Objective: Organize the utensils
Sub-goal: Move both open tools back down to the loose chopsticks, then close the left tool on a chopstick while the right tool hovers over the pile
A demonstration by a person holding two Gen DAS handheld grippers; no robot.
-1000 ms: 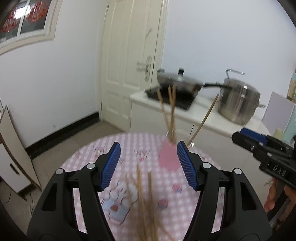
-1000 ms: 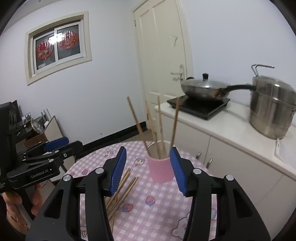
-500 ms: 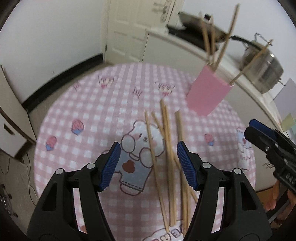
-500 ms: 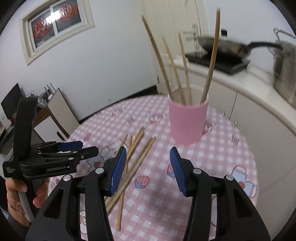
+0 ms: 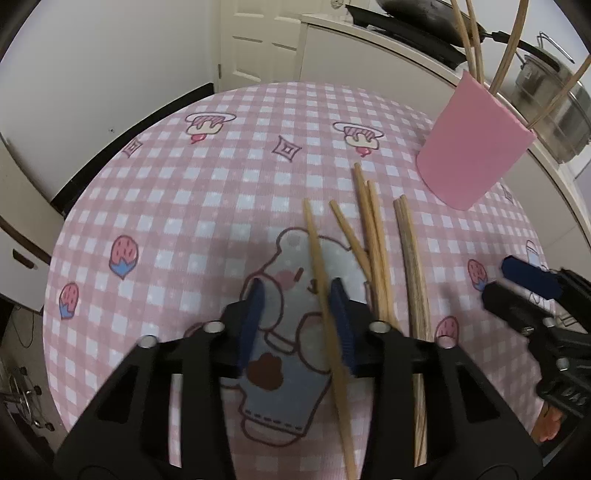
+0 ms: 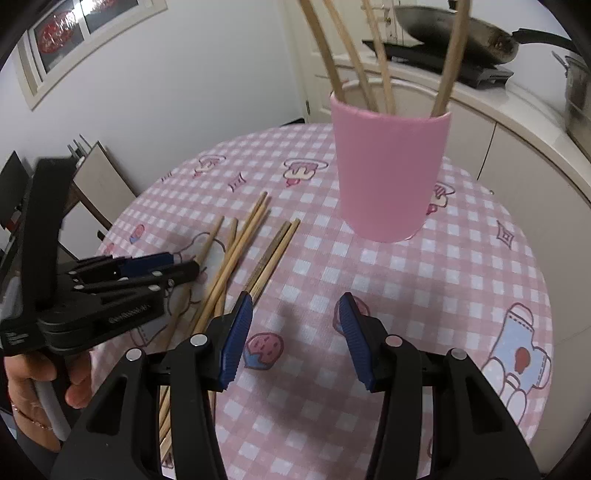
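A loose group of wooden chopsticks (image 5: 373, 240) lies flat on a round surface (image 5: 207, 173) covered in a pink checked cloth with cartoon prints. The leftmost chopstick (image 5: 321, 273) lies apart from the others and passes between the blue pads of the left claw (image 5: 301, 321), close against the right-hand pad (image 5: 341, 325). The left claw's jaws stand partly apart around this stick, with a clear gap on the other side; whether they touch it cannot be told. The other chopsticks lie just to the right of that claw, pointing toward a pink cup (image 5: 474, 144). The cup stands upright on the far right part of the surface and holds several chopsticks (image 6: 452, 55) that lean outward against its rim.

The right claw (image 6: 295, 339) hovers over bare cloth with its jaws wide apart and nothing between them; the loose chopsticks lie to its left, and the cup stands ahead of it. Behind the surface, a white counter carries a dark pan (image 6: 461, 26) and a steel pot (image 5: 554, 96).
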